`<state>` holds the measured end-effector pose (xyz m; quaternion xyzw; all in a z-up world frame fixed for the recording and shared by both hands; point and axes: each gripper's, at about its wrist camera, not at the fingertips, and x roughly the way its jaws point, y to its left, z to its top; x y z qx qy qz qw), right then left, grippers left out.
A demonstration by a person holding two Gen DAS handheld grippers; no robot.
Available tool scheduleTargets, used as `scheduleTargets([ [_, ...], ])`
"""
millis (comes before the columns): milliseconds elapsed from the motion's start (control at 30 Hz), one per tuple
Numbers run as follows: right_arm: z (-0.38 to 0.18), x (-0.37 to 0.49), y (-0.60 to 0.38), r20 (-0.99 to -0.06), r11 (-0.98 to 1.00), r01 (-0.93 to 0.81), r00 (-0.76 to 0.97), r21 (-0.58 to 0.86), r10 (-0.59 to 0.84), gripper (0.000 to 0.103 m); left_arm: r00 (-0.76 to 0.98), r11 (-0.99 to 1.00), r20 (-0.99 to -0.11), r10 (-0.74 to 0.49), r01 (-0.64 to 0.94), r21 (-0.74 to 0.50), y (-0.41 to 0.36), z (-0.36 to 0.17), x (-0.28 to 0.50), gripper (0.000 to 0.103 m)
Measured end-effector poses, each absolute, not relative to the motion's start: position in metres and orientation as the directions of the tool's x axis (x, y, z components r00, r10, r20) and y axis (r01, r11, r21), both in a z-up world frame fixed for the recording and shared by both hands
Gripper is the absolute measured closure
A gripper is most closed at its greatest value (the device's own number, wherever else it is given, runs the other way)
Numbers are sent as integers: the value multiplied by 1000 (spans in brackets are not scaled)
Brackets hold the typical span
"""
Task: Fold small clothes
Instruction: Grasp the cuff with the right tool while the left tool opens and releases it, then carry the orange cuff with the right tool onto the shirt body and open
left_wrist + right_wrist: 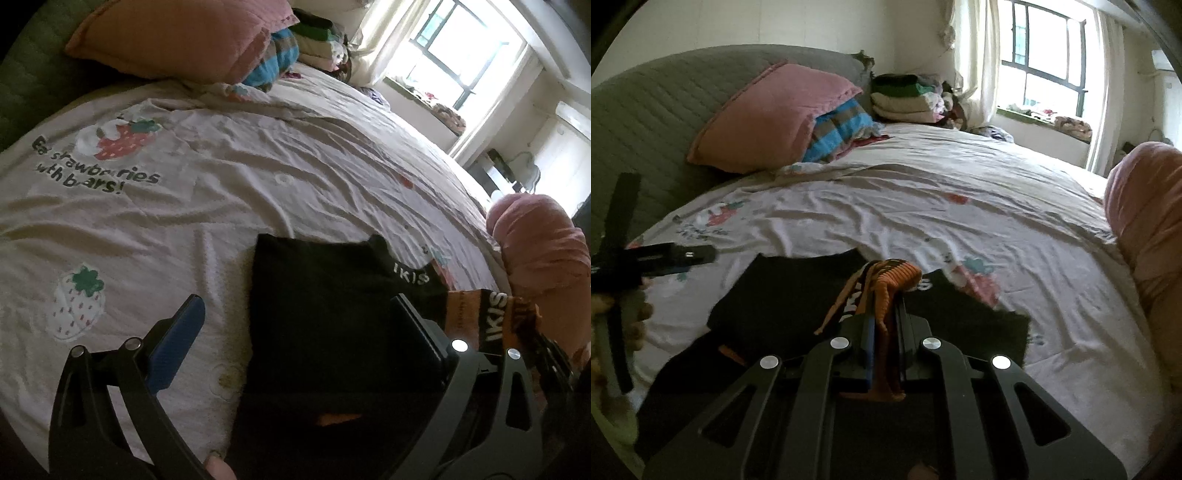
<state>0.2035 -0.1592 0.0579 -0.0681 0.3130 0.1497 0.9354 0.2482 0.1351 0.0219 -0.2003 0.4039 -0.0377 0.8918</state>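
A small black garment (325, 302) with an orange and black lettered waistband (491, 317) lies on the bed near its front edge. My left gripper (295, 314) is open just above it, its left finger (177, 343) over the sheet and its right finger over the black cloth. My right gripper (886, 325) is shut on the orange waistband (894, 280) and holds it bunched above the black cloth (798, 291). The left gripper also shows in the right wrist view (676, 254) at the left.
The bed has a white strawberry-print sheet (221, 184). A pink pillow (768, 118) and a blue striped blanket (838, 129) lie at the grey headboard. Folded clothes (905, 98) are stacked at the far corner. A pink sleeve (1145, 221) is at the right.
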Motion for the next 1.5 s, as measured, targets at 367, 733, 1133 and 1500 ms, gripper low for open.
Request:
scheduleTargets([
  [367,23,213,-185,-659,970,-239,735,-30,161,95,663,923,-719,-208,-111,-369,140,18,252,10],
  [733,6,212,-195,-691,980,-196,713,-35,118,95,627,960,-751,-207,-18,-279,95,0,256,10],
  [1133,-5,211,-200,-709,989,-144,701,-44,70,88,593,971,-775,-217,47,-236,67,-10,254,10],
  [1500,2,204,-190,-704,985,-172,701,-19,109,68,554,975,-804,-218,88,-204,52,-18,252,37],
])
